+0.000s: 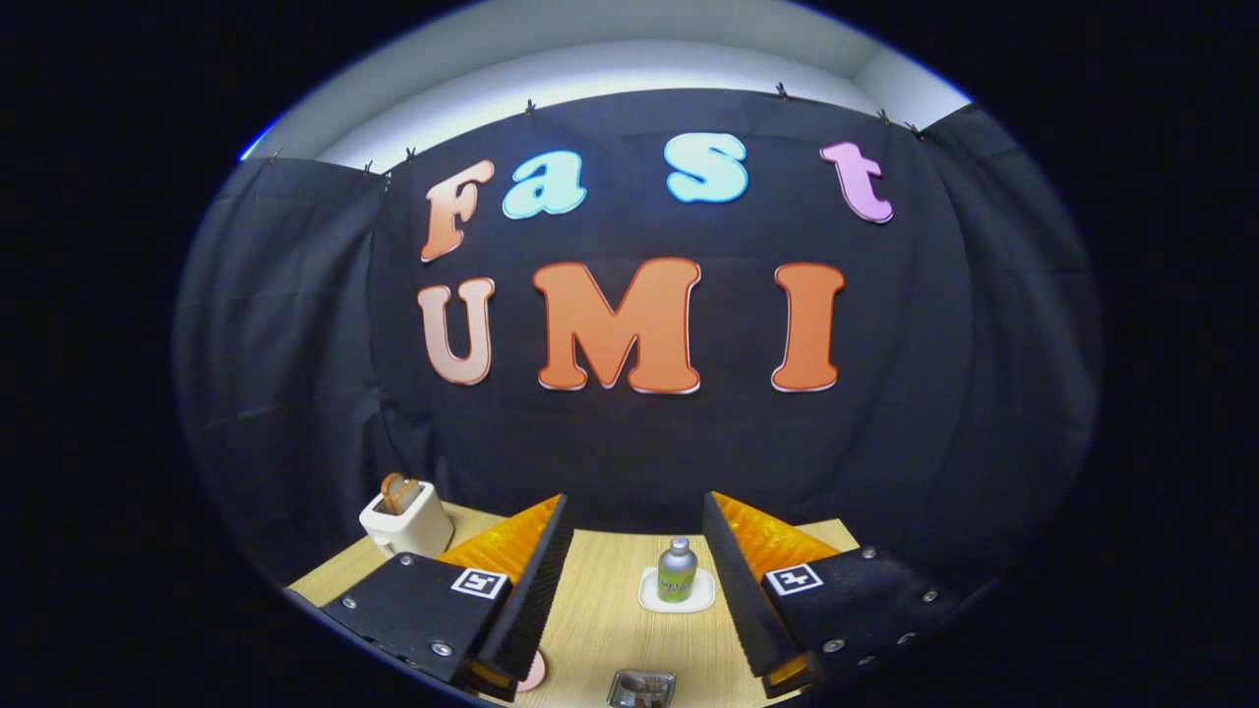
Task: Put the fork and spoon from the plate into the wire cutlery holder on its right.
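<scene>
Wooden table (600, 610) stretches ahead; my gripper (637, 521) is spread wide, empty, raised high for an overview. Between my fingers stands a small bottle (677, 568); nearest me lies a metal tray (641, 688). Plate, fork, spoon: I cannot tell.

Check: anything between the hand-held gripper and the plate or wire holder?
Nothing visible. The open hand-held gripper sits over both: a pink edge, likely the plate, by its left finger, the wire cutlery holder low between the fingers. The bottle on its coaster stands beyond them.
</scene>
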`<state>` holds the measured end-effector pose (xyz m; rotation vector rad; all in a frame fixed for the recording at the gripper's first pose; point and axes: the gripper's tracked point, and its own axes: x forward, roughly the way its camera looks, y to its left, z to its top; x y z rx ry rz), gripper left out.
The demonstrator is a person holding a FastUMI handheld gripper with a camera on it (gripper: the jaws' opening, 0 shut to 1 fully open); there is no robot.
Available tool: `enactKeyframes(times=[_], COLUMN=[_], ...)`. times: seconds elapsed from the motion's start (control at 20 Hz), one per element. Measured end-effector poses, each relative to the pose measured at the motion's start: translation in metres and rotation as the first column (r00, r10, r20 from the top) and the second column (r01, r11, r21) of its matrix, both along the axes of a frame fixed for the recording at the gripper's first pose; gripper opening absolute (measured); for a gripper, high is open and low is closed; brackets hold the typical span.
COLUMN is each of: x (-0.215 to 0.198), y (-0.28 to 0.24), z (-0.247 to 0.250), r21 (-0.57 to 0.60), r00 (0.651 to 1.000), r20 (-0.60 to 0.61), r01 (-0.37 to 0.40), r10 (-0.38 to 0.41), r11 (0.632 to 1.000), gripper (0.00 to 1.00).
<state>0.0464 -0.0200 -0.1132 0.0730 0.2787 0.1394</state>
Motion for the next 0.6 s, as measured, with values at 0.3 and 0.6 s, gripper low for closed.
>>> enactKeyframes(times=[0.3, 0.6], x=[0.005, -0.002], y=[-0.013, -0.025], z=[0.062, 0.088], r21=[0.029, 0.008], r00=[0.984, 0.96], r20=[0.166, 0.258], r01=[0.06, 0.109], r10=[-0.064, -0.108], r11=[0.998, 0.994], gripper=[0.94, 0.94])
